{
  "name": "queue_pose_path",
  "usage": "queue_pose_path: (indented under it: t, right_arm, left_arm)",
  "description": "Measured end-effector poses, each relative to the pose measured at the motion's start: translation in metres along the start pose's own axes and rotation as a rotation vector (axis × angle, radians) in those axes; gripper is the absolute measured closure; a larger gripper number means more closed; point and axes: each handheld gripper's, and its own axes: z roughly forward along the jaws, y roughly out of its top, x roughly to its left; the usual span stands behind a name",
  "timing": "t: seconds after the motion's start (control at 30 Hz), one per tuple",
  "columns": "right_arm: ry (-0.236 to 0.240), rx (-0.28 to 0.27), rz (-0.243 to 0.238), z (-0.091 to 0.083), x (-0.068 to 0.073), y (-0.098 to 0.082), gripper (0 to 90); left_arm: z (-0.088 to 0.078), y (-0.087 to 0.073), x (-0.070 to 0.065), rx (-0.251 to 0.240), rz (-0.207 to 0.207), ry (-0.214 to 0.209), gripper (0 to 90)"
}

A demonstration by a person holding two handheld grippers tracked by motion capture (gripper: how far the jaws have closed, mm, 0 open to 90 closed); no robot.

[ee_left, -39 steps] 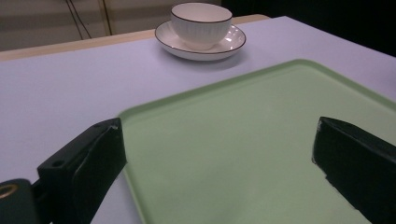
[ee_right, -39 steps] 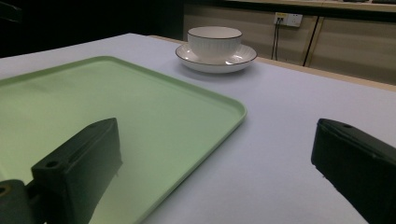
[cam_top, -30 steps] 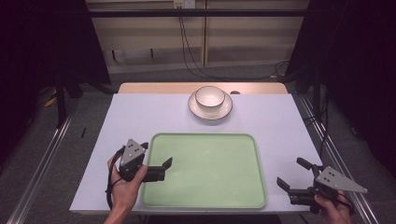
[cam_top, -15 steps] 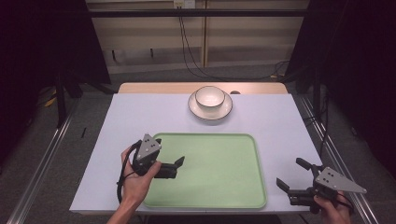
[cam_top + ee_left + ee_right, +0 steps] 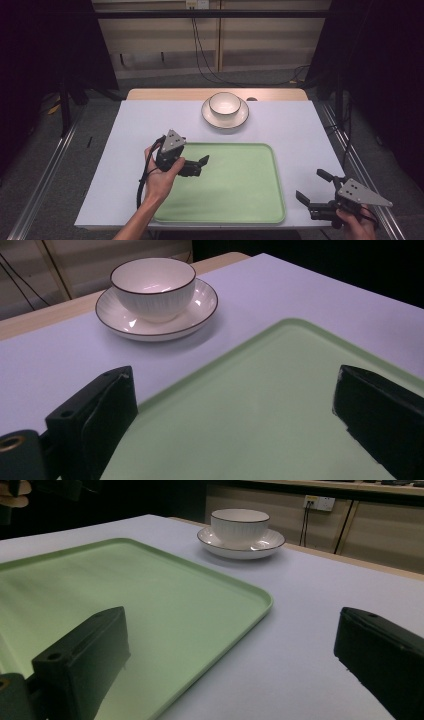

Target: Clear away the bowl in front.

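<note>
Hand-held gripper [image 5: 204, 163] on the left, wide open and empty, is aimed over the tray [image 5: 240, 190] toward the untouched far bowl [image 5: 224, 103].

tray [image 5: 235, 185]: pale green, rectangular, rounded corners, low raised rim; laid flat on the near half of the white table, nothing held in it | bowl [image 5: 224, 103]: white, ribbed wall, dark rim line; seated upright in the saucer, nothing seen inside | saucer [image 5: 210, 116]: white, dark-edged; set near the far table edge, apart from the tray
</note>
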Motion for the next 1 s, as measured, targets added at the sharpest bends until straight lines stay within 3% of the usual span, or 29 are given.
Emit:
queue_pose_path:
  t: [0.23,0.53,0.57,0.63,0.77,1.0]
  right_arm:
    - [0.009,0.005,-0.009,0.0,0.0,0.0,1.0]
    - [0.009,-0.001,-0.012,-0.001,0.001,0.0,1.0]
    - [0.01,-0.002,-0.014,-0.001,0.001,0.0,1.0]
    - [0.016,0.004,-0.015,-0.001,0.001,-0.001,1.0]
    - [0.02,0.003,-0.015,-0.001,0.001,0.0,1.0]
    - [0.021,-0.001,-0.017,-0.001,0.001,0.0,1.0]
  left_arm:
    - [0.025,0.015,0.007,0.01,0.02,-0.014,4.2]
    - [0.046,0.03,0.015,0.006,0.022,-0.032,4.7]
    - [0.05,0.034,0.018,0.013,0.049,-0.039,5.3]
    - [0.054,0.036,0.022,-0.006,0.026,-0.043,4.9]
    - [0.064,0.038,0.029,0.006,0.011,-0.044,5.0]
    - [0.078,0.044,0.035,0.03,0.017,-0.038,5.0]
